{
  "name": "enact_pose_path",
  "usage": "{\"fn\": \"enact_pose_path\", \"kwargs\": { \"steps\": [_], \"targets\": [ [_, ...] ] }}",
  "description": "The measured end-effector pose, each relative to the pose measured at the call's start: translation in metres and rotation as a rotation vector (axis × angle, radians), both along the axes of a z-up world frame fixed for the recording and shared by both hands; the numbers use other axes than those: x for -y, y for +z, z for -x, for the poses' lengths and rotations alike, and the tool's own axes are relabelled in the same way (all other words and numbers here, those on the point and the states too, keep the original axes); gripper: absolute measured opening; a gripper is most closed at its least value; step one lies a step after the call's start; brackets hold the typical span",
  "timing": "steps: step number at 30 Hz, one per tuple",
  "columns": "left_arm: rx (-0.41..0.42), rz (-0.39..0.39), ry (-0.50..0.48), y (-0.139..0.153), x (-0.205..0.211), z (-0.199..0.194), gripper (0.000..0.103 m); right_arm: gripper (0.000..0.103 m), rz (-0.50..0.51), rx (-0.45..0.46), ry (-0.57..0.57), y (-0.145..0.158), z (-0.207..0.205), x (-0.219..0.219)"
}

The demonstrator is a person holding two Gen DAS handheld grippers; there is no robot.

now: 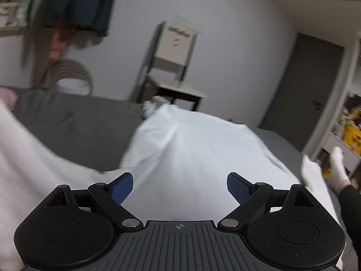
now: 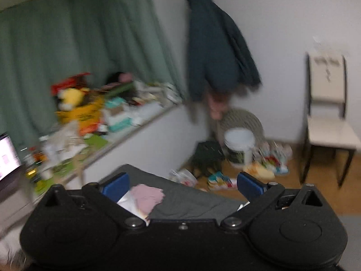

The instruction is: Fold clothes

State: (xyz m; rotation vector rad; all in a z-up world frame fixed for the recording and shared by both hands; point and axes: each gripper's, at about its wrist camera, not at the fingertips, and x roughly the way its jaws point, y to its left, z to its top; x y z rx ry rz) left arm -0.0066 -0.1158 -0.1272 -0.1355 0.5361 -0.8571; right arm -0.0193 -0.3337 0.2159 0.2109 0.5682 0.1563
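Two grippers are up over the bed [image 1: 74, 122]. Left gripper [image 1: 179, 188] has its blue fingers [image 1: 121, 188] wide apart, holding nothing, just above a white cloth [image 1: 191, 149] spread on the bed. Right gripper [image 2: 182, 186] is wide apart too, empty, with a pink cloth [image 2: 147, 197] lying below it.

White garment [image 1: 191, 149]: I see it spread over grey bed [image 1: 74, 122], unfolded, surface mostly smooth, shallow creases running toward far end. Far end bunched into small crumpled peak near bed's far edge. Second pale cloth [image 1: 29, 158]: lies at left, draped across bed, blurred, type not discernible. Pink garment [image 2: 147, 197]: I see it in right wrist view, flat on grey bed, lying on top of white item [image 2: 128, 204]; edges irregular, loosely folded.
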Motion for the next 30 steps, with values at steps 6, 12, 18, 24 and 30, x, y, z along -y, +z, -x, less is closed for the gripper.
{"fn": "enact_pose_path", "kwargs": {
  "steps": [6,12,18,24,30],
  "targets": [
    [0.064,0.034,-0.192,0.009,0.024,0.025,0.091,0.047,0.024,-0.273,-0.021,-0.150,-0.136,-0.040],
    [0.179,-0.024,-0.318,0.008,0.038,0.037,0.091,0.042,0.247,-0.462,-0.192,-0.261,-0.222,-0.047],
    [0.128,-0.016,-0.342,0.004,0.042,0.026,0.091,0.042,0.391,-0.599,-0.310,-0.320,-0.256,-0.036],
    [0.015,0.052,-0.273,-0.006,0.030,0.010,0.091,0.004,0.159,-0.531,-0.365,-0.324,-0.231,0.005],
    [-0.071,0.084,-0.203,-0.013,0.025,0.001,0.091,0.004,-0.218,-0.310,-0.516,-0.288,-0.152,0.093]
  ]
}}
